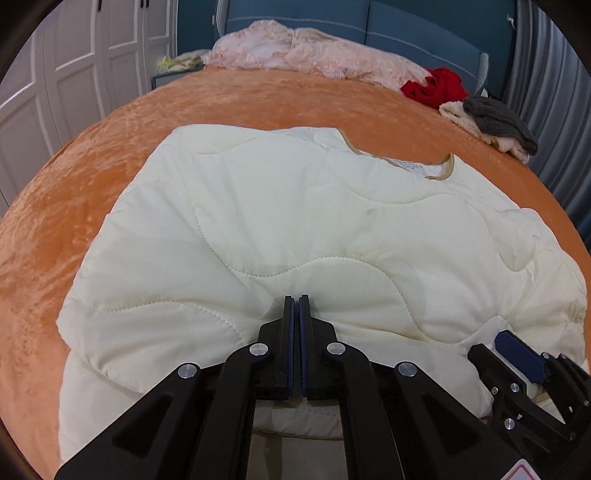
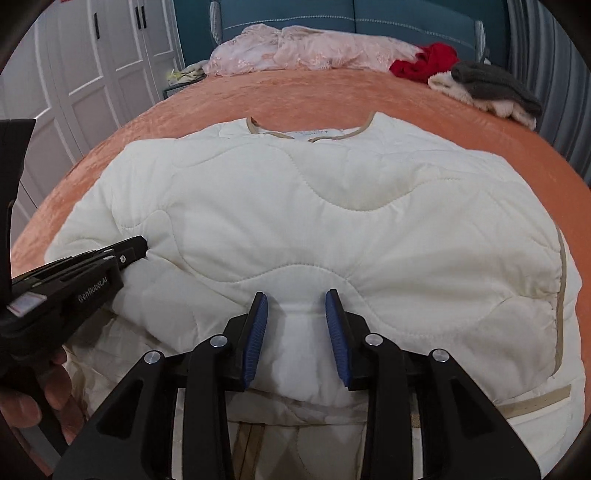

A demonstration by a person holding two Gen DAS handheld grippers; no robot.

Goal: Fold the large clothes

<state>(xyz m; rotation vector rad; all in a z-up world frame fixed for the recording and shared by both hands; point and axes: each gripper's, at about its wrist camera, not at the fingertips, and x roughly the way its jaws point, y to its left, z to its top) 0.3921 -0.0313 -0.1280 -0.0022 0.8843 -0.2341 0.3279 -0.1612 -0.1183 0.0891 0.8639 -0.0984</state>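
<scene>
A cream quilted jacket [image 1: 295, 221] with tan trim lies spread on the orange bed, its collar [image 1: 424, 166] pointing away from me; it also shows in the right wrist view [image 2: 332, 206]. My left gripper [image 1: 296, 301] is shut, its blue pads pressed together against the jacket's near fold; whether fabric is pinched between them I cannot tell. It appears from the side in the right wrist view [image 2: 142, 245]. My right gripper [image 2: 295, 299] is open, its fingers straddling a raised fold of the jacket's near edge. It shows at the lower right in the left wrist view [image 1: 517, 354].
The orange bedspread [image 1: 110, 184] surrounds the jacket. At the far end lie a pink lace garment [image 1: 303, 48], a red garment [image 1: 436, 86] and a grey and cream pile [image 1: 495, 122]. White wardrobe doors [image 1: 55, 92] stand left, a blue headboard [image 1: 406, 29] behind.
</scene>
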